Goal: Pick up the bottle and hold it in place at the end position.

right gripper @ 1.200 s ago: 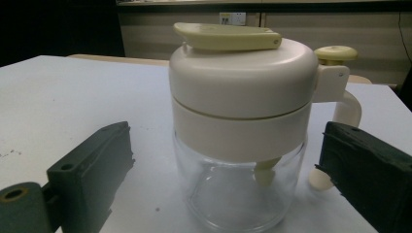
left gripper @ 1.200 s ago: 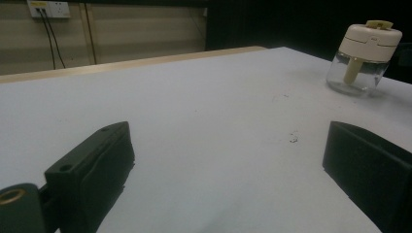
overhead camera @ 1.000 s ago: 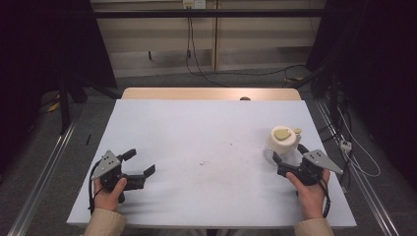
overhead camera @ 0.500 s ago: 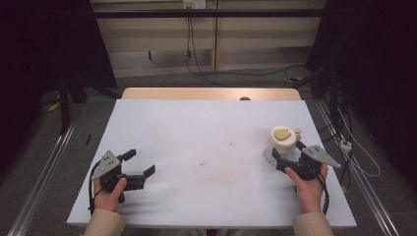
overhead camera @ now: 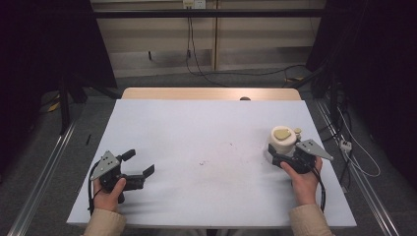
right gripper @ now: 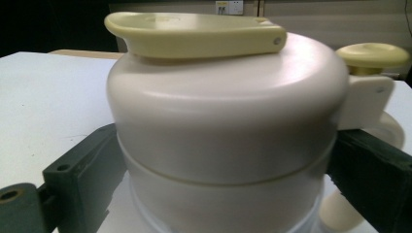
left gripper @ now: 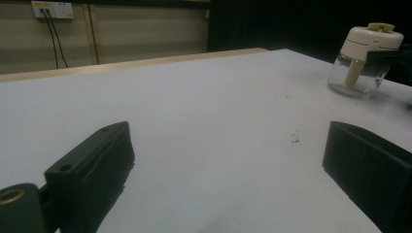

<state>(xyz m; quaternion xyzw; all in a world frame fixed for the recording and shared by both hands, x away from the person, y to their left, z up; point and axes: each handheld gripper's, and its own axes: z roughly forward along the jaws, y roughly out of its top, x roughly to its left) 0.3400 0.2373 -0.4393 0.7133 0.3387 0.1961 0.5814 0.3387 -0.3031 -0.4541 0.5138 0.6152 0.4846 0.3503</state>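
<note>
A small glass jar (overhead camera: 283, 139) with a cream lid, a yellowish flip tab and a side knob stands at the right of the white table (overhead camera: 206, 123). My right gripper (overhead camera: 283, 151) sits just behind it, held by a hand. In the right gripper view the jar (right gripper: 223, 121) stands between the two wide-spread jaws of the right gripper (right gripper: 226, 165), close to both; I cannot tell if they touch it. My left gripper (overhead camera: 140, 162) rests open at the front left with nothing between its jaws. In the left gripper view, the jar (left gripper: 364, 58) shows far off beyond the left gripper (left gripper: 228, 160).
A tan wooden strip (overhead camera: 211, 93) edges the table's far side. Cables (overhead camera: 354, 152) run over the floor at the right and behind. A few dark specks (overhead camera: 201, 162) mark the table's middle.
My right gripper has edged forward so that its jaws now flank the jar's lid. The left gripper has stayed in place.
</note>
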